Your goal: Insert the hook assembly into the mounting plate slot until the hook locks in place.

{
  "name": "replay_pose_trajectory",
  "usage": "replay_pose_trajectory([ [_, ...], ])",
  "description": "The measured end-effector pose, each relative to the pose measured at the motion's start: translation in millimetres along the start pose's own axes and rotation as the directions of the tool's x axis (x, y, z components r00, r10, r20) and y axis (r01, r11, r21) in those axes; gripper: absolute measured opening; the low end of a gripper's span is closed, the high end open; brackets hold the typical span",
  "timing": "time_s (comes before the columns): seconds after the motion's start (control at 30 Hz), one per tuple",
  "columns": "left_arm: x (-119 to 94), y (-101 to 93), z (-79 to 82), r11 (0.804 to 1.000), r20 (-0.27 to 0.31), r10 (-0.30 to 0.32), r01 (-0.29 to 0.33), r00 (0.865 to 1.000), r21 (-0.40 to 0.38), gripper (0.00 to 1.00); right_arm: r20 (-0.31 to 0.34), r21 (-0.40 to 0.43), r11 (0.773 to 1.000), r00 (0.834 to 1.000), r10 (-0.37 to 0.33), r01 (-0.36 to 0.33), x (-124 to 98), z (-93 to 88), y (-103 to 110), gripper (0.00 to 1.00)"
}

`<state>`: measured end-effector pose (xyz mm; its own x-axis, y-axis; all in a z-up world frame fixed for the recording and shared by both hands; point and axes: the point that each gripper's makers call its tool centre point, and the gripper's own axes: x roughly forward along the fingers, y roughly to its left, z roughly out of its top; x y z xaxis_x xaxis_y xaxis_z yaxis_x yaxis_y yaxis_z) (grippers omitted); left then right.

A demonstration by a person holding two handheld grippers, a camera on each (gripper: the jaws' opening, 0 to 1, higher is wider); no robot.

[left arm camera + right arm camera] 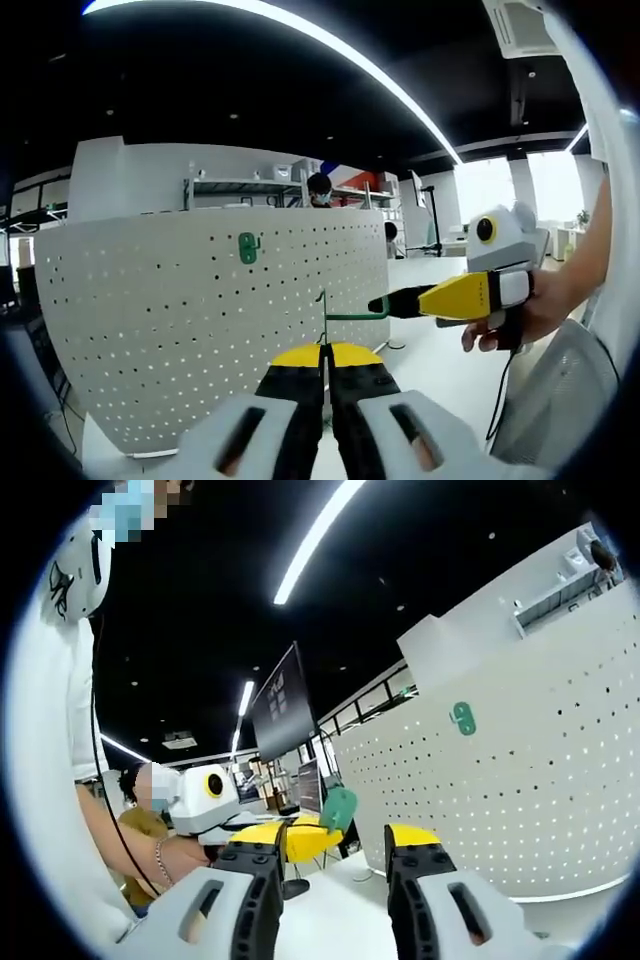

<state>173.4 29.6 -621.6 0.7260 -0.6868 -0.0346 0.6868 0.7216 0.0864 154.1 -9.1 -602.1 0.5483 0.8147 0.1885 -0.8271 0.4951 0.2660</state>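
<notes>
**Green hook held at the pegboard, not seated**

Green wire hook (345,312) is sitting clamped in the left gripper (325,352): jaws together on its thin upright stem, bent arm running sideways to the right. The lower end of the stem is hiding between the jaws, so the grip depth is hard to judge. The right gripper (392,302) is coming in from the right in the left gripper view, its dark tip touching or just beside the hook's arm; I cannot tell whether it is pinching it. A hand (520,318) is wrapping its handle.

In the right gripper view the right gripper (332,845) is showing its jaws standing apart with nothing between them.

White pegboard (190,330) is standing just behind the hook, curving with the lens. A second green hook (248,247) is sitting on it high up, well apart from the held one; it also shows on the pegboard (540,780) as a small green piece (463,718), shape too small to read.

Around: shelving behind the pegboard's top edge, a dark monitor (280,712), a person in white at the left edge.
</notes>
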Motion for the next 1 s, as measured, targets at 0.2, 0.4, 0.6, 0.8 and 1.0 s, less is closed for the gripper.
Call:
replay_pose_trajectory([
  [0.2, 1, -2.1, -1.7, 1.000, -0.006, 0.002, -0.002, 1.000, 0.004, 0.01, -0.019, -0.008, 1.000, 1.000, 0.012, -0.012, 7, -4.3, 4, 0.30],
  [0.4, 3, -3.4, -0.5, 1.000, -0.003, 0.005, -0.005, 1.000, 0.001, 0.01, -0.020, -0.014, 1.000, 1.000, 0.013, -0.013, 12, -3.8, 7, 0.25],
  [0.6, 4, -6.1, 0.9, 1.000, 0.001, 0.001, -0.001, 1.000, 0.005, 0.01, -0.022, -0.015, 1.000, 1.000, -0.002, 0.002, 16, -5.2, 6, 0.20],
  [0.8, 4, -8.1, 1.1, 1.000, 0.003, 0.001, -0.001, 1.000, 0.004, 0.01, -0.011, -0.011, 1.000, 1.000, -0.003, 0.003, 20, -2.6, 7, 0.15],
  [1.0, 3, -9.1, 0.2, 1.000, 0.002, 0.001, -0.001, 1.000, -0.001, 0.01, -0.011, -0.020, 1.000, 1.000, -0.009, 0.009, 24, -0.6, 6, 0.10],
])
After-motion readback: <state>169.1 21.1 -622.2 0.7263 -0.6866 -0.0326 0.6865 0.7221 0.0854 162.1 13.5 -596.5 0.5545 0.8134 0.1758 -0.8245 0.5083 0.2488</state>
